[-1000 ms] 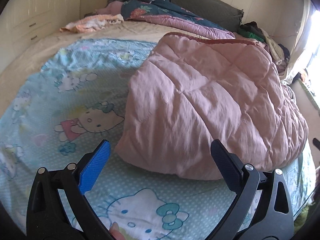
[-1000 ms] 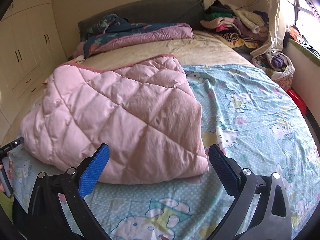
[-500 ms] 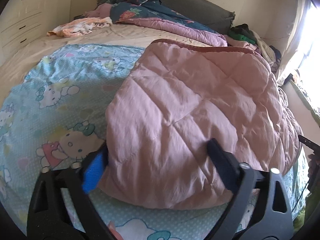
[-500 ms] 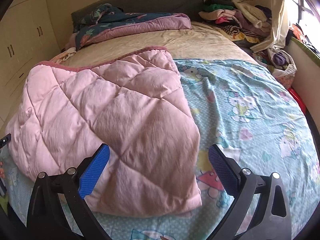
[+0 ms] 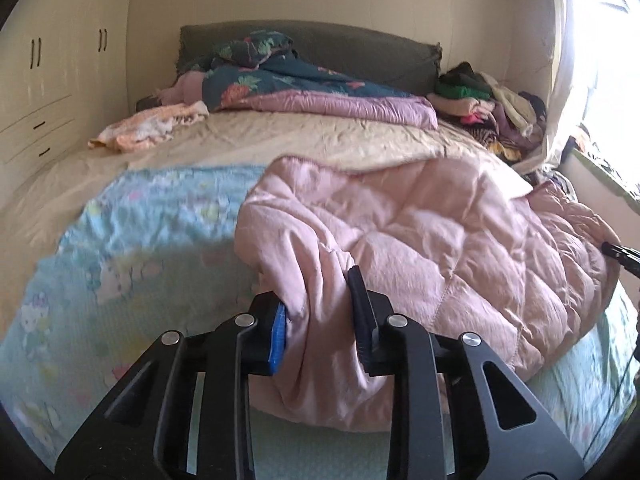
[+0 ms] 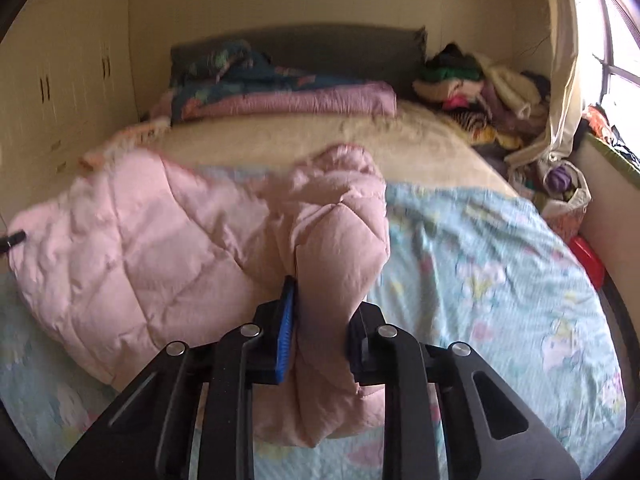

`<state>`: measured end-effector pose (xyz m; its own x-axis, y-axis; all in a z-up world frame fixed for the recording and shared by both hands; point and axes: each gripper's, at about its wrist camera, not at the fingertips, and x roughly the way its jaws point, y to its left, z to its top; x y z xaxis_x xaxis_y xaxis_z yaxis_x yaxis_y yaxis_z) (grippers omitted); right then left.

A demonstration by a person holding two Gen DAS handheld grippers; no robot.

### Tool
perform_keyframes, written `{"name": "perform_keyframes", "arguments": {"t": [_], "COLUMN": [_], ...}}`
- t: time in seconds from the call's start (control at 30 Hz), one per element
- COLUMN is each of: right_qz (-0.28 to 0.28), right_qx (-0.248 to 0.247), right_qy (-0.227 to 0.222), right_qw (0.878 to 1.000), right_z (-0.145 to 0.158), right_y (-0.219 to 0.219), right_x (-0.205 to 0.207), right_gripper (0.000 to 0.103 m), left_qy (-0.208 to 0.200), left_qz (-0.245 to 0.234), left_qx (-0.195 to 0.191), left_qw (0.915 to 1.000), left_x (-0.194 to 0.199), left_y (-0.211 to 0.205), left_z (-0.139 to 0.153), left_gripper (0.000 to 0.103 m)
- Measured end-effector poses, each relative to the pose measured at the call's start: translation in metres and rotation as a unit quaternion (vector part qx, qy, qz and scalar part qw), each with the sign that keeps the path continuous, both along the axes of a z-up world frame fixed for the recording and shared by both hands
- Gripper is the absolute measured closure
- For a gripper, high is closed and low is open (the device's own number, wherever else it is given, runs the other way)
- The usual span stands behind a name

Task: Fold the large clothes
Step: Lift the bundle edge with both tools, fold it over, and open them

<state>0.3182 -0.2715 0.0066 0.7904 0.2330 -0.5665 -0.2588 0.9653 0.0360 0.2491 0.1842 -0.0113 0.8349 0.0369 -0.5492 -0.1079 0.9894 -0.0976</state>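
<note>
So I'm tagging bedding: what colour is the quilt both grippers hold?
Pale pink, diamond-stitched quilt; the left wrist view shows it best.

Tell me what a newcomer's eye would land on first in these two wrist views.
First comes the pink quilted blanket, bunched at the near end of the bed on the pale blue cartoon-print sheet. Both grippers pinch its near edge: the left gripper at its left corner, the right gripper at its right corner. Behind it, a dark floral quilt lies by the headboard, with a heap of clothes in the far right corner.
</note>
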Motion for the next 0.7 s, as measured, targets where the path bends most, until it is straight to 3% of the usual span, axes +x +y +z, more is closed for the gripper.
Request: {"name": "perform_keyframes", "arguments": {"t": [0.17, 0.37, 0.7], "right_qz": [-0.021, -0.056, -0.091], "right_qx": [0.014, 0.013, 0.018], "right_qy": [-0.002, 0.029, 0.072], "right_qw": [1.000, 0.998, 0.993], "right_z": [0.012, -0.005, -0.037], "right_y": [0.003, 0.008, 0.001], "right_x": [0.036, 0.077, 0.107], "right_gripper": [0.083, 0.085, 0.090], "left_qy": [-0.006, 0.021, 0.054], "left_qz": [0.018, 0.037, 0.056], "left_qx": [0.003, 0.016, 0.011], "left_qw": [0.9998, 0.9990, 0.9969], "left_x": [0.035, 0.065, 0.092], "left_y": [0.004, 0.004, 0.015], "left_z": [0.014, 0.003, -0.018], "left_gripper": [0.084, 0.084, 0.085]}}
